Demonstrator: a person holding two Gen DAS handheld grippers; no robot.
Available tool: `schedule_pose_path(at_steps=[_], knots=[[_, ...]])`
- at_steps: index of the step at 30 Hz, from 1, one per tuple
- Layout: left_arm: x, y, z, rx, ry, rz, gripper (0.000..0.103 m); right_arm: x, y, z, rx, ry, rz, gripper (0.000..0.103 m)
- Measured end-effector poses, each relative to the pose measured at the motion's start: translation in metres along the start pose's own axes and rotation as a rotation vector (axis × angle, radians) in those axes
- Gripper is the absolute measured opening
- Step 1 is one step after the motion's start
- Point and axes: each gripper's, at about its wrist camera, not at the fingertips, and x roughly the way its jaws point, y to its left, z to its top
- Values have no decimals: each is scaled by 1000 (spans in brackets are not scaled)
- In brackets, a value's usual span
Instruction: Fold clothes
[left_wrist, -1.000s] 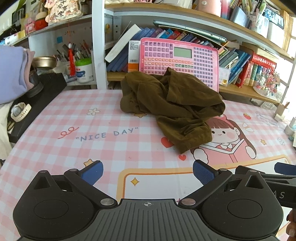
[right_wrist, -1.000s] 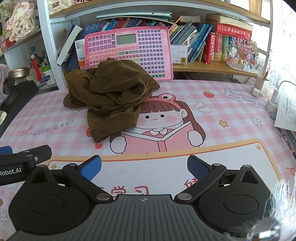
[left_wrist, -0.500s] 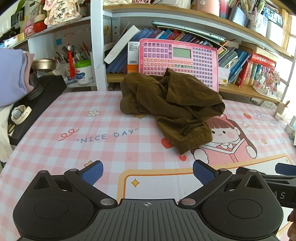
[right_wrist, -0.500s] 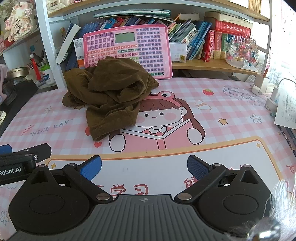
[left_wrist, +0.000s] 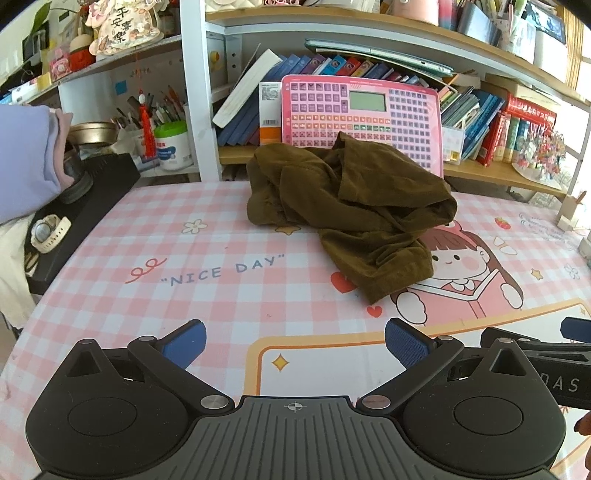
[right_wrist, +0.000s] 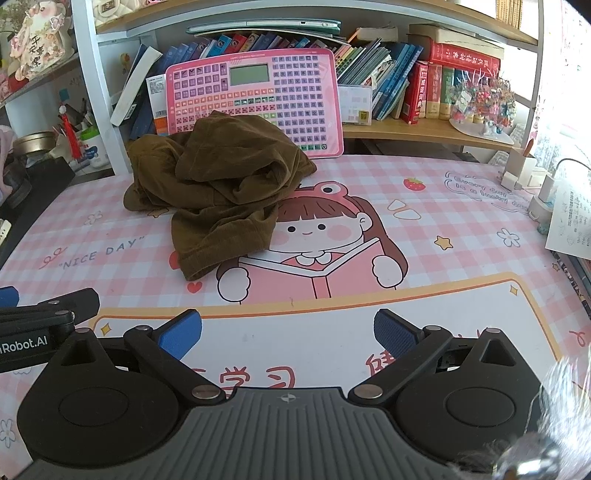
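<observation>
Left wrist alone shows a white watch (left_wrist: 48, 232) beside the desk mat (left_wrist: 221, 295)

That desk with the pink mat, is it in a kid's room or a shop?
Most likely a child's study corner at home. The mat shows a cartoon girl reading, a pink learning pad leans against shelves crammed with books, and a crumpled brown garment lies on top.
</observation>
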Motion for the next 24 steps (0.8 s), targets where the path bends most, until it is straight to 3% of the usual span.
schedule_pose_path(at_steps=[24], knots=[[0,0,0,-11,8,-32,103,1,-1,-1,1,11,-1,101]])
